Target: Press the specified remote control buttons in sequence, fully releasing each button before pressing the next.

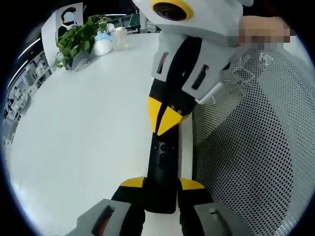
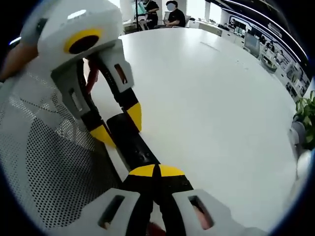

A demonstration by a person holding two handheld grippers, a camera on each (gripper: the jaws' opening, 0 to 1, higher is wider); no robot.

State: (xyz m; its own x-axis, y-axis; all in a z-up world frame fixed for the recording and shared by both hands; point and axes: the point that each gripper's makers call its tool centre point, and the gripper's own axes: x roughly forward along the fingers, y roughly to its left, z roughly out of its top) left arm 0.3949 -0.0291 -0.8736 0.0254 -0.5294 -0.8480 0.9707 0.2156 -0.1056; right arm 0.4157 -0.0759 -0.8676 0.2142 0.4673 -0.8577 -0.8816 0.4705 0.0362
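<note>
Operator: Remote control [image 1: 161, 172], position and long axis?

Technician: It is a slim black bar held above the white table [image 1: 88, 128], near the perforated grey chair back [image 1: 256, 162]. In the left gripper view its long axis runs straight ahead, away from the left gripper [image 1: 161, 189], whose yellow-tipped jaws pinch its near end from both sides.

Operator: State of the right gripper?

Technician: The right gripper [image 2: 156, 172] has its jaws pressed together, the two yellow tips touching. In the right gripper view those closed tips sit on the top face of the remote control [image 2: 129, 140], and the left gripper [image 2: 118, 125] clamps the far end. In the left gripper view the right gripper [image 1: 165, 118] comes down from above onto the remote's far half.

Operator: Which relation governs the coming move?

Technician: The two grippers face each other along the bar's length. The right gripper is the presser and is the nearer to the buttons. Judged from this, release calls for lifting straight off the face, across the long axis. Which button lies under the tips cannot be told.
</note>
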